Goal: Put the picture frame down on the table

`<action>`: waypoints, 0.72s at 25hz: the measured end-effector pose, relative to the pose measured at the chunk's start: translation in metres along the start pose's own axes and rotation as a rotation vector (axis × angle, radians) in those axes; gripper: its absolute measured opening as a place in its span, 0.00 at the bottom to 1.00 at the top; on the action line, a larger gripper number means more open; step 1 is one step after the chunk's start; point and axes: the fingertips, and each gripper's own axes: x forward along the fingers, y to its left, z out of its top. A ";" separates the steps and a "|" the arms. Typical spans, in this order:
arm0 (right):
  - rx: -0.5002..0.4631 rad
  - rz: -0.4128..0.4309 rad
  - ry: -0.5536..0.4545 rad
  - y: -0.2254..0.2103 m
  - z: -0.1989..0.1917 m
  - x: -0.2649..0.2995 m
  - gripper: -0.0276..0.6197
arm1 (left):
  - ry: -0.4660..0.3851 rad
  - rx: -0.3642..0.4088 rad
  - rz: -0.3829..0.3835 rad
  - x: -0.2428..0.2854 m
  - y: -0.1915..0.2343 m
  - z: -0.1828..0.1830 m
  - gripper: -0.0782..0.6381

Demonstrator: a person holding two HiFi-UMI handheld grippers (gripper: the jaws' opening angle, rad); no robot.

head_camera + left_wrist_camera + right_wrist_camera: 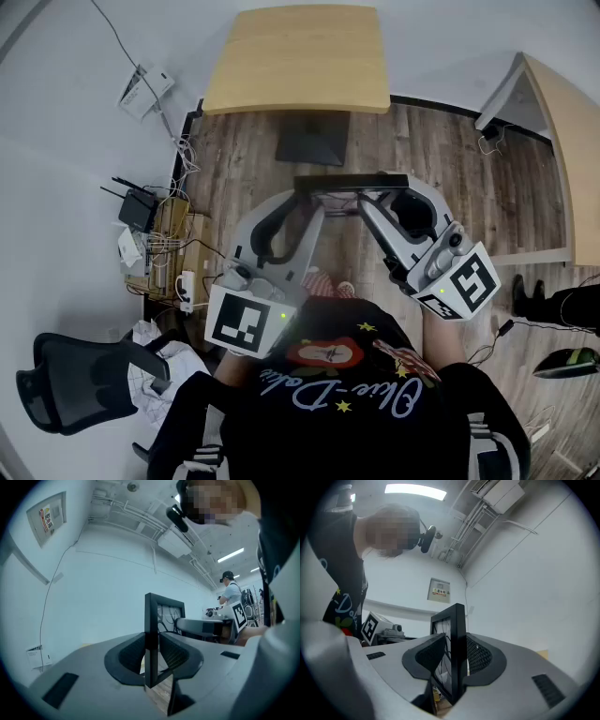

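The black picture frame hangs in the air between the two tools, clear of the light wooden bench. It sits short of the bench's near edge, over the wood-plank floor. In the head view it shows edge-on as a dark bar, roughly parallel to that near edge.

The left tool is clamped on the frame's left end. In the left gripper view the frame stands upright between the left tool's ribbed pads, which press on the black moulding from both sides.

The right tool grips the opposite end. In the right gripper view the frame rises upright out of the right tool, its pads closed against the moulding. The glass side faces left in that view.

The bench top carries nothing that can be seen, and its dark base stands on the floor under the near edge. Well off the bench's left edge lie a black router, a power strip and a black office chair.
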 end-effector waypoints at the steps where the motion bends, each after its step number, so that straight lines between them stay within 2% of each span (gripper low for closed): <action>1: -0.001 0.002 0.002 0.000 0.001 0.002 0.19 | 0.001 -0.001 0.000 0.000 0.002 0.001 0.23; 18: 0.015 -0.001 0.011 -0.002 -0.005 0.018 0.19 | 0.004 -0.004 0.014 -0.001 0.018 -0.001 0.24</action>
